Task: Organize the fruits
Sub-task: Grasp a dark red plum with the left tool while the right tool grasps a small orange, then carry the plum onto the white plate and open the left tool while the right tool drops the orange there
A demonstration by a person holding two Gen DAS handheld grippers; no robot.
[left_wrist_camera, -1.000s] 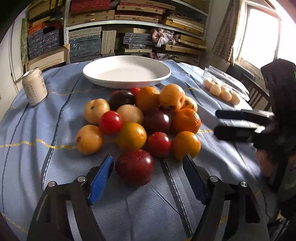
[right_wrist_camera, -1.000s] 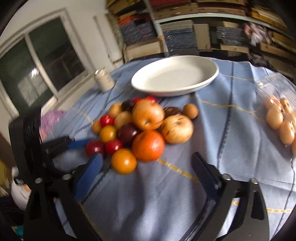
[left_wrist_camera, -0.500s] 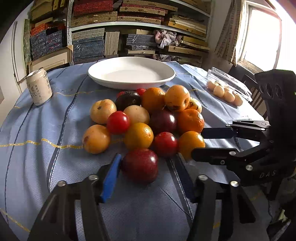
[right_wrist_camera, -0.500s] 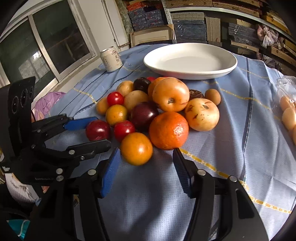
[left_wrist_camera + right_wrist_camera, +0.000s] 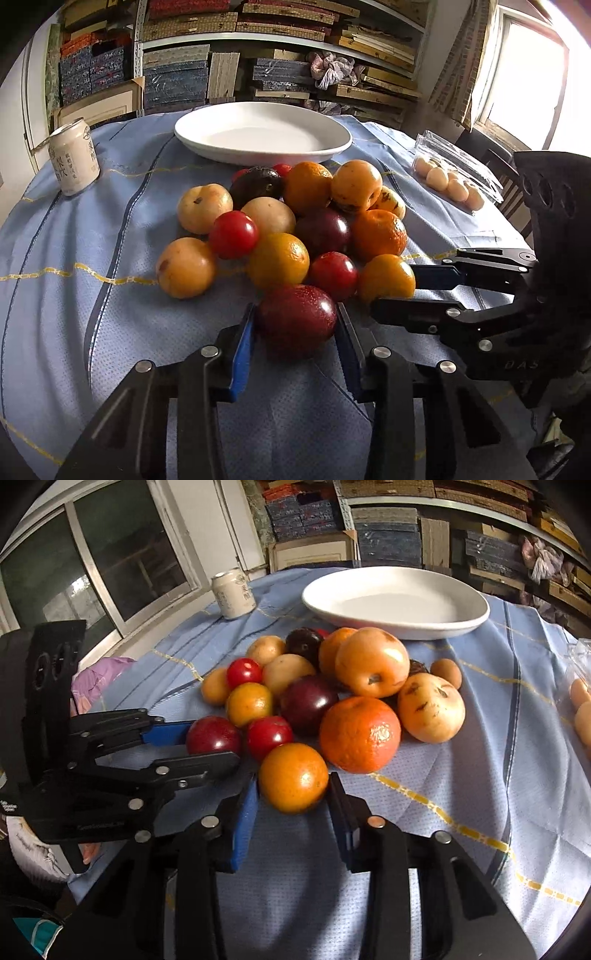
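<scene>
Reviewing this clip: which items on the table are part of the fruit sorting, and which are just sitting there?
Part of the job:
- fruit pile
- dark red fruit, between the left gripper pads
- small orange, between the right gripper pads
- white plate, likely the destination

Lying about:
- drink can
- clear egg pack
- blue tablecloth

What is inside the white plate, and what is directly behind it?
The white plate holds nothing; its whole bowl shows bare. Behind it stand shelves of stacked boards. Its far rim hides the strip of blue tablecloth just behind it, so anything lying there cannot be seen.
</scene>
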